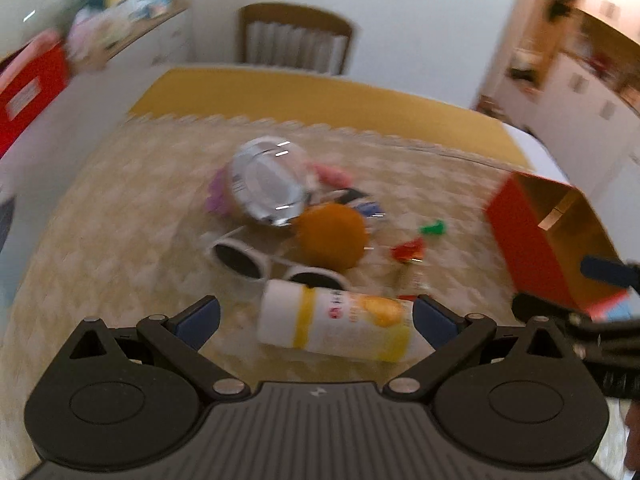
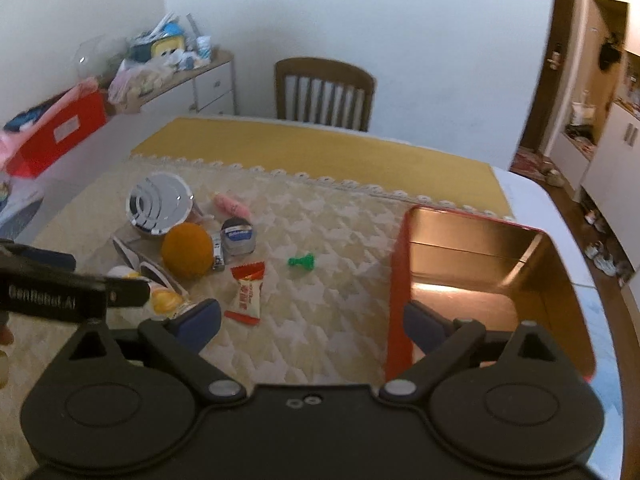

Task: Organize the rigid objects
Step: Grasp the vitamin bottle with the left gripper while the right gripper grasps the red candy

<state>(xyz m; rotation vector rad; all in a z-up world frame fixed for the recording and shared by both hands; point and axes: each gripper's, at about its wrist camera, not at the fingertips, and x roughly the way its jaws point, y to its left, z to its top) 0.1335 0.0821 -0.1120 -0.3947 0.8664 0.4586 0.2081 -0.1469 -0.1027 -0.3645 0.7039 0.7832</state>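
1. The left gripper is shown with its blue-padded fingers spread wide. A white and yellow bottle is seen lying on its side between them, its base end close to or touching the right finger and its capped end well clear of the left finger; contact cannot be settled through the blur.
2. Just beyond the bottle, white-framed sunglasses are seen lying on the tablecloth. An orange ball is placed past them, with a round silver lid behind it.
3. Ahead and right of the left fingertips, a red candy wrapper and a green piece are visible, apart from each other.
4. The right gripper is likewise shown wide apart and holding nothing. Its right finger is positioned over the near edge of the red tin box, whose gold interior is turned upward.
5. Just ahead of the right gripper's left finger, the candy wrapper is seen flat on the cloth. The green piece lies farther forward, between the two fingers' lines.
6. Left of that finger, the orange ball, a small round tin and a pink item are grouped near the silver lid.
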